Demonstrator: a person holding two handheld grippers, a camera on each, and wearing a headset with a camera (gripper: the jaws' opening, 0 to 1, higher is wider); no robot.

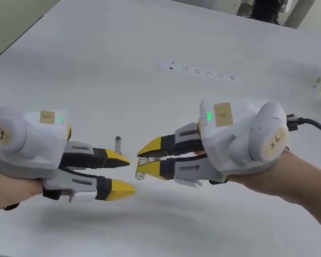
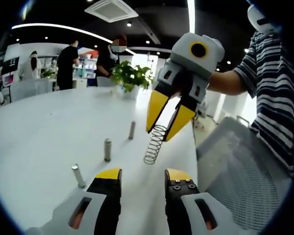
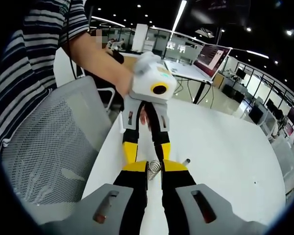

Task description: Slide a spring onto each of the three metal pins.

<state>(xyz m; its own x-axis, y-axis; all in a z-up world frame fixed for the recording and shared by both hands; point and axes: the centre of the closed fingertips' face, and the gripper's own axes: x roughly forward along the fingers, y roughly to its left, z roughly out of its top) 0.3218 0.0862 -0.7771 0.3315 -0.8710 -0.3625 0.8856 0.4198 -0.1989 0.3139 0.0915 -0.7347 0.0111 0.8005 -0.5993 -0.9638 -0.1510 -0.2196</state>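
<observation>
Left hand-held gripper hangs released, right hand-held gripper pinching spring just opposite.

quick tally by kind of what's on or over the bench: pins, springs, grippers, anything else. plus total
metal pins: 3, all standing bare
spring: 1, held by the right gripper
grippers: 2, left gripper open, right gripper shut on the spring
power strip: 1
total: 7
</observation>
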